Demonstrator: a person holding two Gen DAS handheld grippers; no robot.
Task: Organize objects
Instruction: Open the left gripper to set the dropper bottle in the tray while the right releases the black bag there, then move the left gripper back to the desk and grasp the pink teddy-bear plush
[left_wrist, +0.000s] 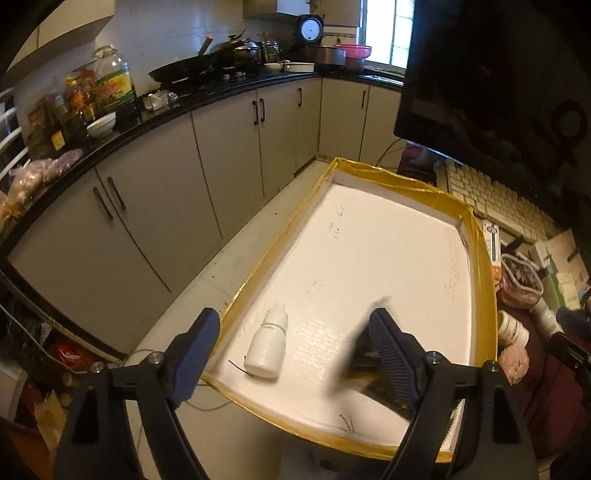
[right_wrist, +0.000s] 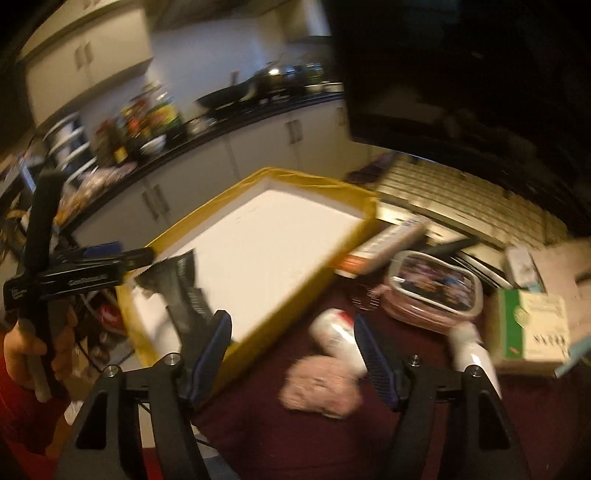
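A small white plastic dropper bottle lies in the lower left of a shallow white tray with yellow-taped rim. The left gripper hovers above it, jaws apart and empty. The right gripper, also apart and empty, hangs over a maroon table.

Dark packet — blurred, half hidden behind the jaws

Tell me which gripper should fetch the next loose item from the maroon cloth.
Right. The right gripper is open over the maroon cloth, with the pink fluffy item between its fingers. The left gripper is open over the yellow-edged tray, away from the clutter.
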